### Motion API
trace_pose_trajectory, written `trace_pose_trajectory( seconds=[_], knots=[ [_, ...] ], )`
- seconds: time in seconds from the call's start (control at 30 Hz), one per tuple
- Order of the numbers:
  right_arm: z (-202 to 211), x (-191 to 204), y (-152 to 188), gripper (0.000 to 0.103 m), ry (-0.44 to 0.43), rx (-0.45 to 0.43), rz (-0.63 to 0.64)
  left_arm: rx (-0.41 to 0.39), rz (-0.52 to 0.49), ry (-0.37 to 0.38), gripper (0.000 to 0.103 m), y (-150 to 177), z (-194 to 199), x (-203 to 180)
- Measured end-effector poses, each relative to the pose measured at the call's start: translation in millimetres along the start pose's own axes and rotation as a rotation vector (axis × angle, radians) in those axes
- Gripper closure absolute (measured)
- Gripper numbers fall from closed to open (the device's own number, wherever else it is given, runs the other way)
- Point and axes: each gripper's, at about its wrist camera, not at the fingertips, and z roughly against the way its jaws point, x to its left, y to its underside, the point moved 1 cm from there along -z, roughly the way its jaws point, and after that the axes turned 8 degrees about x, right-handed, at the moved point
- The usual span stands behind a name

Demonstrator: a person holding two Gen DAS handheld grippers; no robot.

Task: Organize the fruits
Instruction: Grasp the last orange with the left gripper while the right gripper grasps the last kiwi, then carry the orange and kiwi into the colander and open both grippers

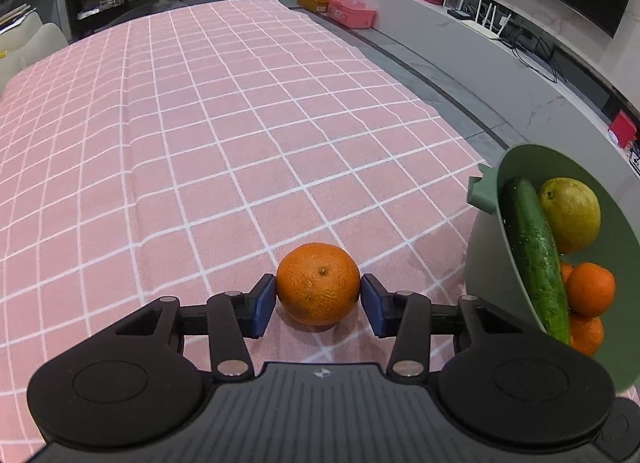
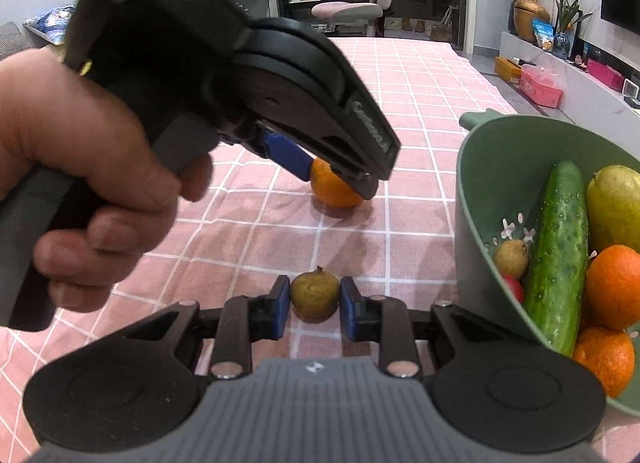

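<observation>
While both fruits sit dead centre between pads | left gripper [image 1: 319,297] pinching orange [image 1: 319,283] on cloth [image 1: 200,143] | right gripper [image 2: 315,305] pinching small brown fruit [image 2: 315,295] | bowl [image 2: 472,167] lies right of both, nearer right gripper

Green bowl [image 1: 486,247] blocks right side; pink tablecloth [image 1: 200,123] ahead open.

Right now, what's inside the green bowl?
In the green bowl: a cucumber, a pear, two oranges, a small brown fruit, and part of something red. Whatever lies beneath them is covered.
</observation>
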Motion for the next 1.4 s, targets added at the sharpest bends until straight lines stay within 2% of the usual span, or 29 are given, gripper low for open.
trace_pose_trajectory(
  seconds=[0.2, 0.37, 0.67, 1.03, 1.4],
  knots=[
    [16.5, 4.5, -6.7, 0.08, -0.008, -0.042, 0.056, -0.045, 0.029, -0.023, 0.051, 12.0, 42.7, 5.9],
    [32.1, -1.1, -13.3, 0.08, -0.034, -0.048, 0.048, -0.101, 0.073, -0.061, 0.051, 24.6, 91.9, 9.2],
    [74.6, -31.4, -31.8, 0.08, -0.063, -0.062, 0.051, -0.154, 0.119, -0.092, 0.051, 46.1, 142.3, -17.0],
    [132.7, -78.1, -45.4, 0.08, -0.054, -0.095, 0.025, -0.173, 0.105, -0.05, 0.051, 49.3, 142.8, -80.8],
    [148.9, -115.8, -45.0, 0.08, -0.037, -0.098, -0.029, -0.156, 0.089, -0.027, 0.051, 46.8, 125.8, -122.4]
  ],
)
